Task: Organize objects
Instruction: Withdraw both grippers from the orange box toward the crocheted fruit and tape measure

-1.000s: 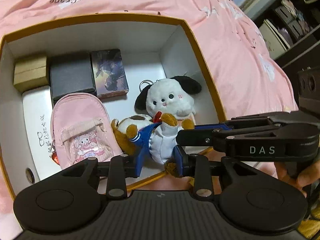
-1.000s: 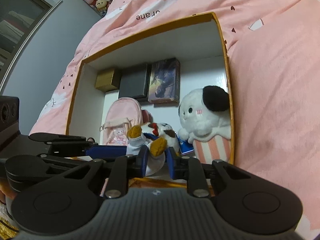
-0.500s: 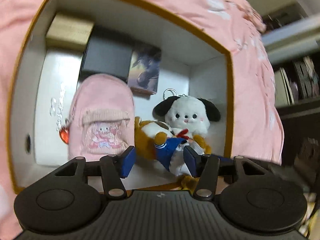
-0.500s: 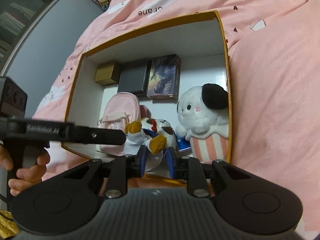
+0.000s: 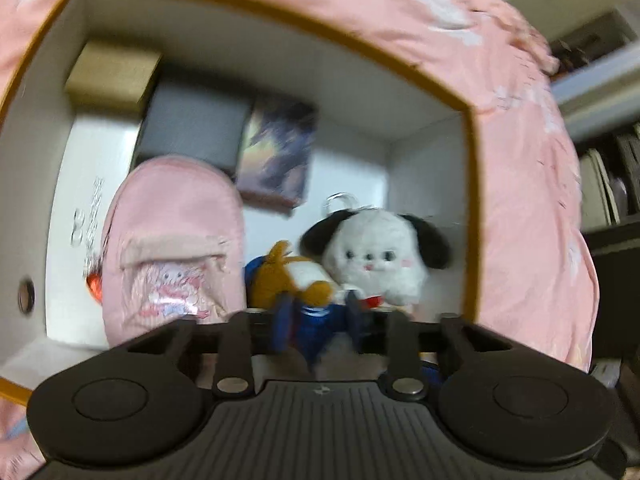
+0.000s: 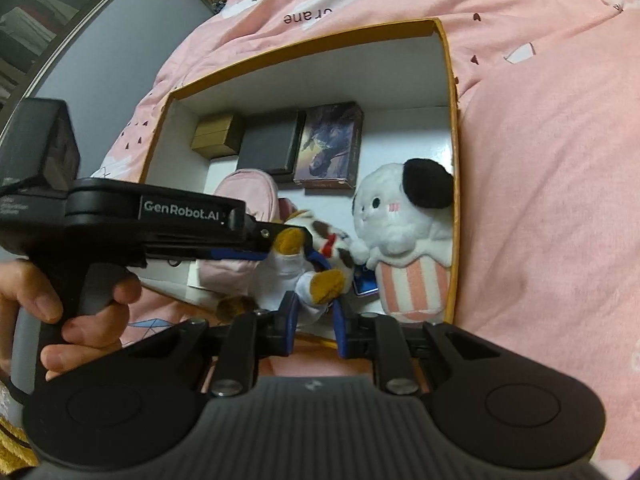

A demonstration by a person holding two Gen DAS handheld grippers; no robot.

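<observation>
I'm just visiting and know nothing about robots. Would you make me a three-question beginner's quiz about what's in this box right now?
1. True or false: the pink mini backpack lies inside the orange-rimmed box.
2. Which toy do both grippers reach for? A) the white puppy plush B) the brown and white plush in blue clothes C) the tan cardboard box
3. Fill in: along the far wall, the dark grey box sits between the tan cardboard box and the ____ box.

Key: 1 true. 2 B: the left gripper and the right gripper both straddle it. 3 illustrated.
</observation>
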